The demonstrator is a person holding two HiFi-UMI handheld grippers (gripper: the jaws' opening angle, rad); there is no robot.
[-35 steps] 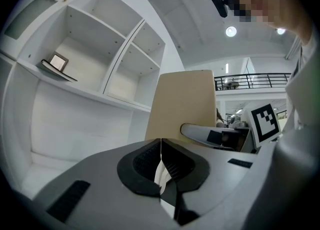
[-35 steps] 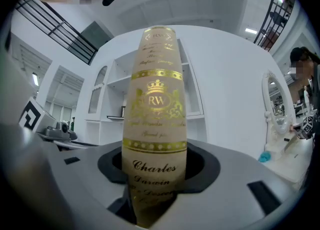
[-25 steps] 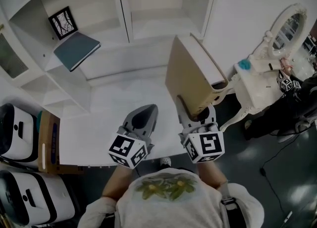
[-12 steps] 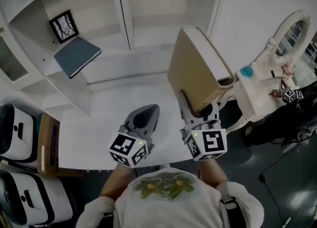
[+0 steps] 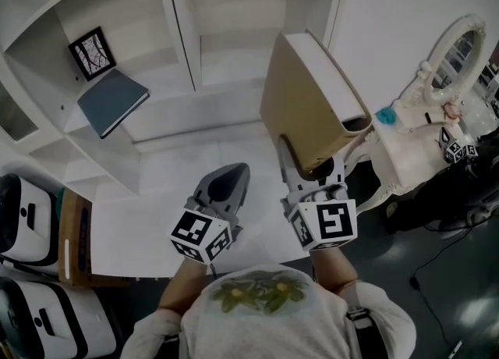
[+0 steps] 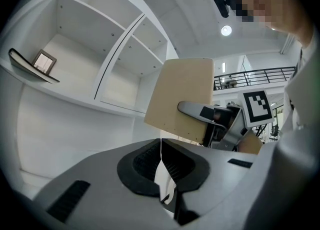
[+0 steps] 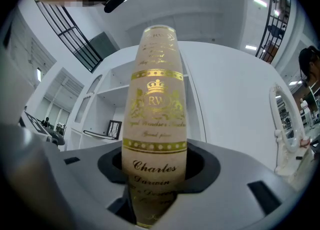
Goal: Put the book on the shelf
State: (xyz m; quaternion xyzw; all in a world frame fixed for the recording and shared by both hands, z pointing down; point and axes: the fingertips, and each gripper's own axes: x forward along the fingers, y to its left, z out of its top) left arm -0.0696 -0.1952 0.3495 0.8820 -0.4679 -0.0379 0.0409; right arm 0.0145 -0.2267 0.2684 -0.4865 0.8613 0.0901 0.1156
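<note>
At far left of the head view, the white shelf (image 5: 234, 61) carries a small frame (image 5: 92, 53) with a blue book (image 5: 111, 101) lying flat just before it. Nearer the person, the left gripper (image 5: 228, 178) hangs over the white table (image 5: 156, 193). Its own view shows its jaws pressed together with only a thin slit between them and nothing in it (image 6: 161, 141). Just right of it, the right gripper (image 5: 312, 164) pinches the tan book (image 5: 304, 108) by its lower end, one jaw on each cover. The book is in the air over the table's right edge, in front of the shelf's right-hand bays and clear of them. It rises straight out of the jaws: in the right gripper view the gold-lettered spine (image 7: 155, 109) faces back along the gripper (image 7: 155, 174), with the lettering upright. The long axis stands upright, leaning a little. The fore edge points toward the shelf, one broad cover faces the left gripper, and the white page edge is on top. At far right stands a white mirror (image 5: 460, 41).
</note>
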